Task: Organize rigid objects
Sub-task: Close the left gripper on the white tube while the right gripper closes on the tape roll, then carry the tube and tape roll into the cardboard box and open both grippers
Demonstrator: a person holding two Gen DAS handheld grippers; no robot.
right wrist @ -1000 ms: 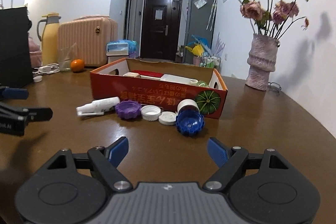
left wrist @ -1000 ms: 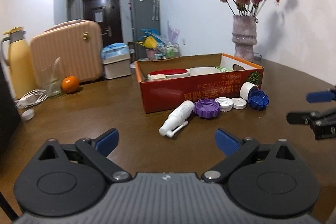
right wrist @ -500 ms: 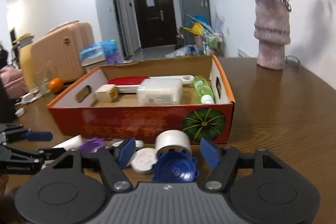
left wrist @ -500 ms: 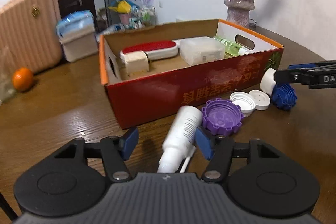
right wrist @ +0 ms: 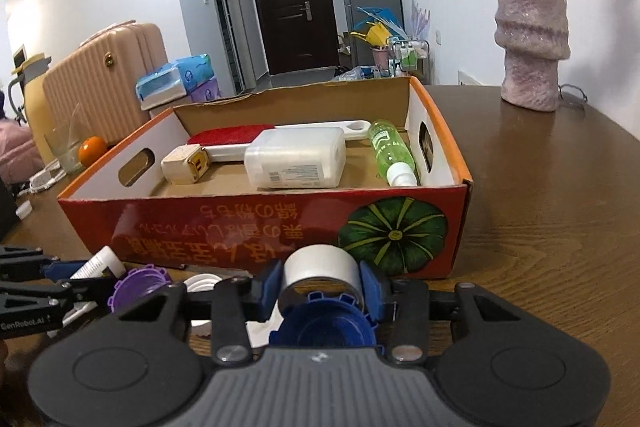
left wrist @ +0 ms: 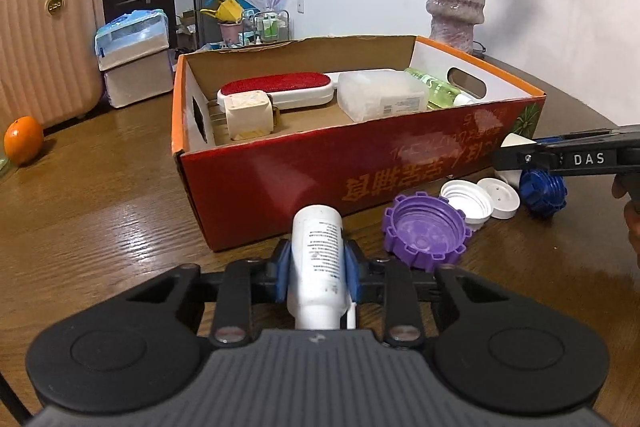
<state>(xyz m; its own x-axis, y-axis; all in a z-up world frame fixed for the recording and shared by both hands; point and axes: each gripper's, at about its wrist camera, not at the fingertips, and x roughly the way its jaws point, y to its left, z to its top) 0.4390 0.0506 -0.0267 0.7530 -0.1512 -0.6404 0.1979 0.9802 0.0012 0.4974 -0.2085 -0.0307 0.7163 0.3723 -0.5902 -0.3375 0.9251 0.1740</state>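
My left gripper [left wrist: 315, 273] is shut on a white spray bottle [left wrist: 316, 255] that lies on the table in front of the red cardboard box [left wrist: 320, 163]. My right gripper [right wrist: 320, 285] is shut on a white tape roll [right wrist: 320, 273], just above a blue ridged cap [right wrist: 324, 325]. A purple ridged cap [left wrist: 423, 231] and two white lids [left wrist: 466, 201] lie beside the box. The box holds a red lint brush [left wrist: 276, 87], a cream block [left wrist: 248, 117], a clear plastic case [left wrist: 380, 97] and a green bottle [right wrist: 390, 149].
A stone vase with dried flowers [left wrist: 456, 3] stands behind the box on the brown table [left wrist: 100, 211]. An orange [left wrist: 23, 145] and a pink suitcase [left wrist: 44, 43] are at far left. A glass [right wrist: 64, 151] sits near the orange.
Both grippers moved in toward the box and closed: the left on the white spray bottle, the right on the white tape roll.
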